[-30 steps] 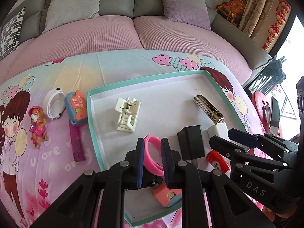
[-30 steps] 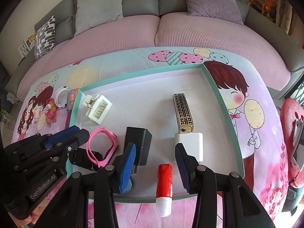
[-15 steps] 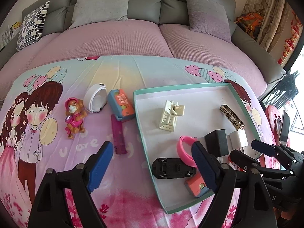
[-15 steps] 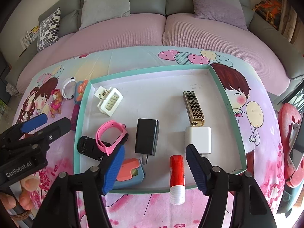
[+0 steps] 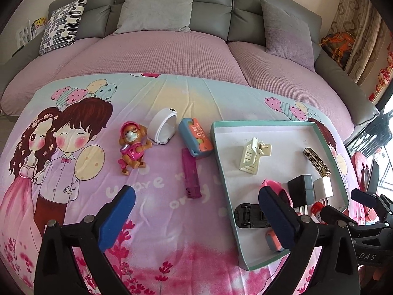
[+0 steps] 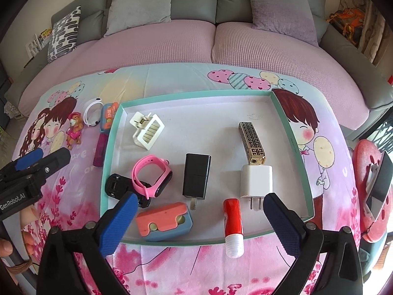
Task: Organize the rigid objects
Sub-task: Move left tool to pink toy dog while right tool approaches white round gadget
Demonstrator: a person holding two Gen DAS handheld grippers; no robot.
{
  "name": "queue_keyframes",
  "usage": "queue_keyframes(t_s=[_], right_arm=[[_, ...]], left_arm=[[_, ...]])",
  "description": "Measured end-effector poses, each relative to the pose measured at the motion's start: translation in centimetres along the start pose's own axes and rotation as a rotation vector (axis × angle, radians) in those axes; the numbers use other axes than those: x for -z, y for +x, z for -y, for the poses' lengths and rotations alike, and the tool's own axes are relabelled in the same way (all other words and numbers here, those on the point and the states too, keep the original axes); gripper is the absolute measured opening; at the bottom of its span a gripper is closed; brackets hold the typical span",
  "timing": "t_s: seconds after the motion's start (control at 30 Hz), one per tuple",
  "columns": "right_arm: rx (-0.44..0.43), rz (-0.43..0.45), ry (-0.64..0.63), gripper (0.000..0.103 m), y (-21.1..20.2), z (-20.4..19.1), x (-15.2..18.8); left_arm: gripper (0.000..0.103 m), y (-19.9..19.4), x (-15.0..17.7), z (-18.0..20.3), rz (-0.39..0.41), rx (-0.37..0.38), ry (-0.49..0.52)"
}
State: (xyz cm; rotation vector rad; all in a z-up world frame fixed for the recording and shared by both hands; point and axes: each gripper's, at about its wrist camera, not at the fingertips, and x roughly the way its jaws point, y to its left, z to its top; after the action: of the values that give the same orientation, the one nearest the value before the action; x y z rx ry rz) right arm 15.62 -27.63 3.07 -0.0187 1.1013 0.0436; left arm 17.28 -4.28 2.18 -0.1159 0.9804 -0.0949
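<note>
A teal-rimmed tray [image 6: 282, 113] [image 5: 221, 152] holds a pink watch band [image 6: 149, 174], a black toy car [image 5: 250, 215], a black charger [image 6: 196, 175], a white charger [image 6: 255, 180], a gold patterned lighter [image 6: 253, 143], a cream hair clip [image 6: 147, 130] and an orange-and-blue case [image 6: 163, 221]. A red glue stick [image 6: 233, 223] lies across the tray's front rim. Left of the tray lie a purple comb [image 5: 190, 174], a blue-and-orange box [image 5: 196, 137], a white band [image 5: 163, 125] and a pup figure [image 5: 131, 145]. My left gripper [image 5: 196, 218] is open and empty above the cloth. My right gripper [image 6: 199, 223] is open and empty over the tray's front.
A cartoon-print cloth [image 5: 73, 147] covers the surface. A pink sofa with grey cushions [image 5: 157, 7] runs behind. A red stool with a phone [image 6: 375, 186] stands at the right.
My left gripper let go of the pink watch band in the tray, opened wide and drew back to the left. My right gripper opened wider and pulled back.
</note>
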Motion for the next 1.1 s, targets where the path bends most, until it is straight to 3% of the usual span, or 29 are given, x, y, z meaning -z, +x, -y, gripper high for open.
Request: queue_keyframes(t_s=[0.6,1.1], right_arm=[[-0.105,0.037,-0.096,0.103,2.1,-8.3,-4.1],[-0.192,0.026,-0.162,0.103,7.1,-14.6,-9.0]], left_arm=[[0.101,0.3,-2.6,-10.7,0.033,-0.044,-0.117],[0.100,6.0,-2.2,-12.0,0.010,0.010,-0.040]])
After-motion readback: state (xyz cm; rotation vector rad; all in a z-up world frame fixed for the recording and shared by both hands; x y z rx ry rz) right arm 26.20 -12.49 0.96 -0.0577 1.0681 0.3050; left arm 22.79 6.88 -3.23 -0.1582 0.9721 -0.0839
